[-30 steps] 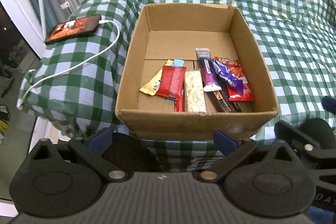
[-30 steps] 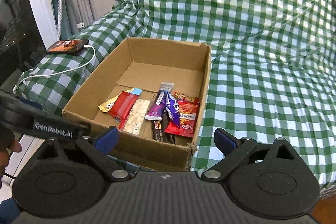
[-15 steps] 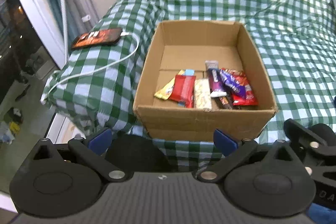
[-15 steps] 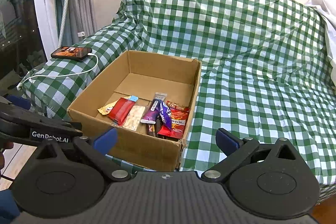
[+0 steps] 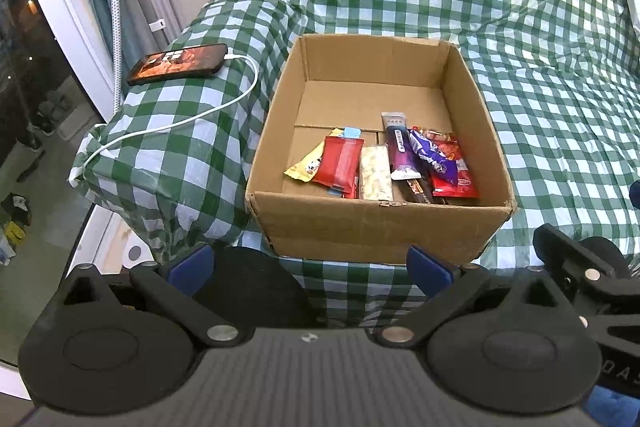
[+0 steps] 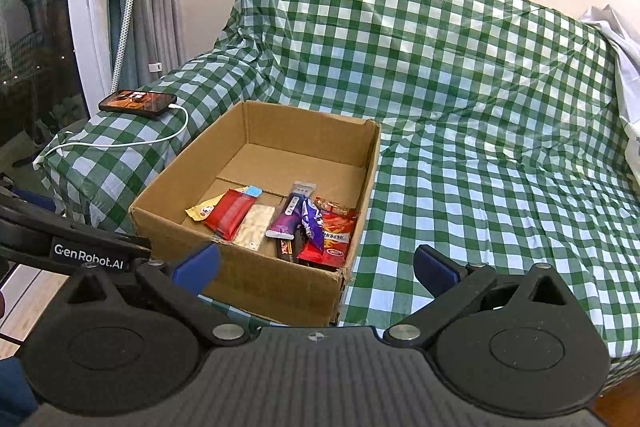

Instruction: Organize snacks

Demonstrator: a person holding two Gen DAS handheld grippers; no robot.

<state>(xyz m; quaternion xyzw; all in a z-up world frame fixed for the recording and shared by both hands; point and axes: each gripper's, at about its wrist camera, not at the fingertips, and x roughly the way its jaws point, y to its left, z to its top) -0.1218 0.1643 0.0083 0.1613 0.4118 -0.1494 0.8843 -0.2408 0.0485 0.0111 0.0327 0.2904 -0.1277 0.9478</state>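
**Both grippers held back from the snack box, jaws spread and empty**

Your left gripper [image 5: 310,261] sits low in front of the cardboard box [image 5: 376,227], its blue fingertips [image 5: 190,263] set wide apart with nothing between them. Your right gripper [image 6: 316,265] is in the same condition: fingers wide, nothing held, the box [image 6: 280,287] ahead of it and to its left. Neither gripper touches the box.

The box stands open-topped on a sofa draped in a green-and-white checked cover [image 6: 480,147], near the sofa's left armrest. The snacks lie flat in the near half of the box floor, the far half bare cardboard. Read from left to right in the left wrist view: a yellow packet [image 5: 306,169] partly under a red wrapper [image 5: 338,163], a pale nut bar [image 5: 375,173], a purple bar [image 5: 400,149], a blue-purple wrapper [image 5: 434,157] overlapping a red bag [image 5: 456,173], and a dark bar [image 5: 418,189] tucked beneath them against the near wall.

On the armrest lies a phone [image 5: 178,63], screen lit, with a white cable [image 5: 200,115] plugged in and trailing over the armrest's front edge. Part of your right gripper's body shows at the left view's right edge.
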